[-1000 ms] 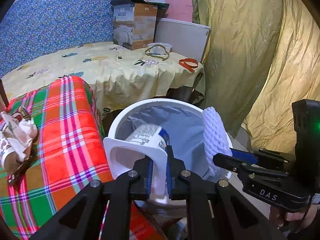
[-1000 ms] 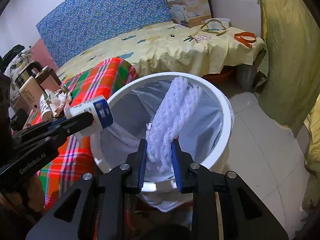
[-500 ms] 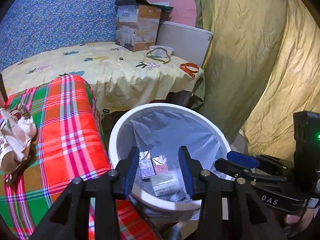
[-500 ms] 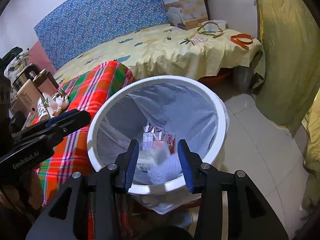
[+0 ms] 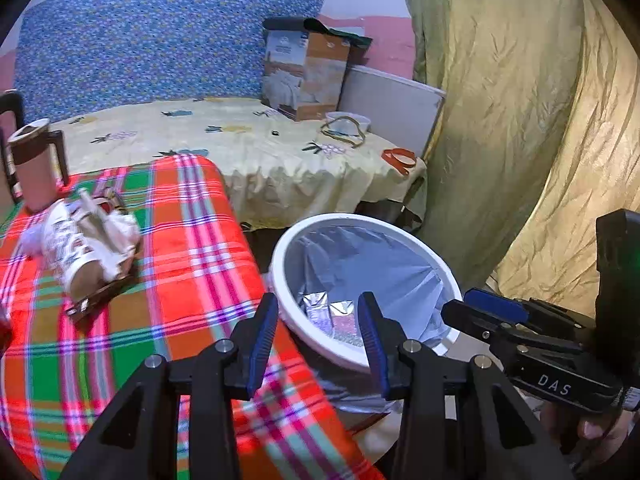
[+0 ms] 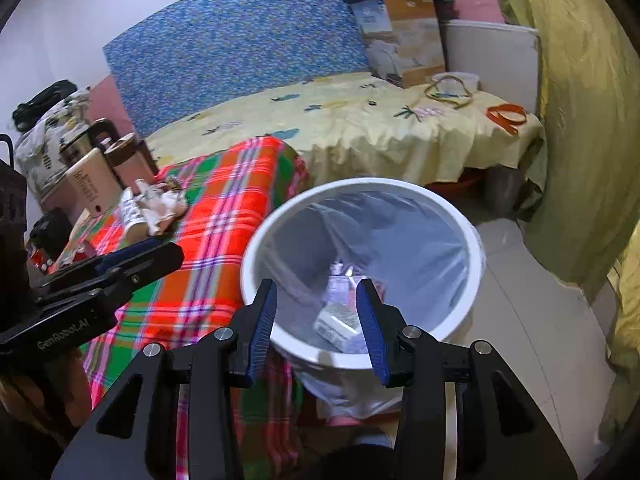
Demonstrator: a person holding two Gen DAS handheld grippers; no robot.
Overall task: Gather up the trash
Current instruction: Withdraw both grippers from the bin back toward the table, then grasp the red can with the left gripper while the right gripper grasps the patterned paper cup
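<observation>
A white bin [image 5: 416,236] lined with a pale bag stands on the floor beside the plaid-covered table; it also shows in the right wrist view [image 6: 478,240]. Cartons and wrappers [image 5: 328,314] lie at its bottom, also in the right wrist view [image 6: 338,320]. My left gripper [image 5: 318,336] is open and empty, over the bin's near-left rim. My right gripper [image 6: 318,320] is open and empty above the bin's near rim; it also shows in the left wrist view [image 5: 480,312]. Crumpled white paper trash [image 5: 86,236] lies on the plaid cloth, also in the right wrist view [image 6: 154,204].
A plaid cloth [image 5: 180,272] covers the table at left. A brown mug [image 5: 36,168] stands at its far end. A yellow-sheeted bed [image 5: 260,148] with a cardboard box [image 5: 304,76] lies behind. Yellow curtains [image 5: 520,120] hang at right.
Both grippers opened and dropped the white cup and the foam net into the bin. Both then pulled back and left, bringing more of the plaid table into view.
</observation>
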